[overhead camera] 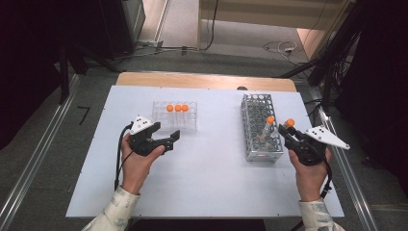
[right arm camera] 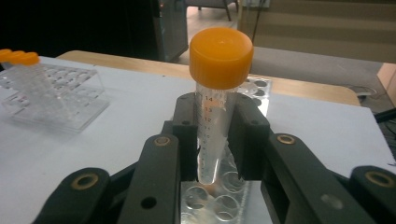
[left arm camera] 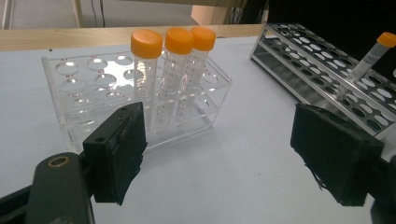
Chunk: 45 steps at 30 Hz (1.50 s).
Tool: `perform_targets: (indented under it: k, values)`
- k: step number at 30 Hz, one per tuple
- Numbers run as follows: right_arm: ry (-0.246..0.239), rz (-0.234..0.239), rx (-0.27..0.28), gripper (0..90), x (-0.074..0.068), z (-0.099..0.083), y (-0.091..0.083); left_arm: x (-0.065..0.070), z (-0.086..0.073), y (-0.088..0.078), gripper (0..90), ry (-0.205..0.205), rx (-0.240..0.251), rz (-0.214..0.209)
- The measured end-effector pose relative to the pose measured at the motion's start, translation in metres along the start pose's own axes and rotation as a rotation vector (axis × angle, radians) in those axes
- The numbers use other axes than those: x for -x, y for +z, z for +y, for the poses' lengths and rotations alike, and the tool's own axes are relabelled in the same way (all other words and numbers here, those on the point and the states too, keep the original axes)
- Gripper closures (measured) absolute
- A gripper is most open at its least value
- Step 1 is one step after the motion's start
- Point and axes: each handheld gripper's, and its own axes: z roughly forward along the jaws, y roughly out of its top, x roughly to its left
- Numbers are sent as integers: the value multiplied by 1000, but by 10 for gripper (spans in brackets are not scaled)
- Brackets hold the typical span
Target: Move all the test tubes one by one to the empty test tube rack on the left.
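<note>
Right gripper [right arm camera: 212, 144] jaws clamp an orange-capped tube [right arm camera: 215, 116]; left gripper [left arm camera: 233, 158] spread, empty. Risk: tilted tube jams entering metal rack [overhead camera: 260, 126], 3 o'clock.

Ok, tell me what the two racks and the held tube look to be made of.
Left rack: clear glossy plastic, likely acrylic; the table shows through it. Right rack: silvery metal by its look, perforated plates with a dull shine. Held tube, gripped by the right gripper: transparent plastic with printed markings, under a matte orange cap, probably plastic.
</note>
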Motion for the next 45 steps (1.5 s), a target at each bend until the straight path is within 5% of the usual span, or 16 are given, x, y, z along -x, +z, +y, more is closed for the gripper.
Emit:
perform_targets:
  k: [25, 45]
  values:
    - [-104, 216, -85, 716, -71, -4, 22, 9, 1, 0, 186, 24, 10, -28]
    - [-165, 311, -157, 717, -120, -14, 54, 24, 3, -1, 200, 61, 23, -75]
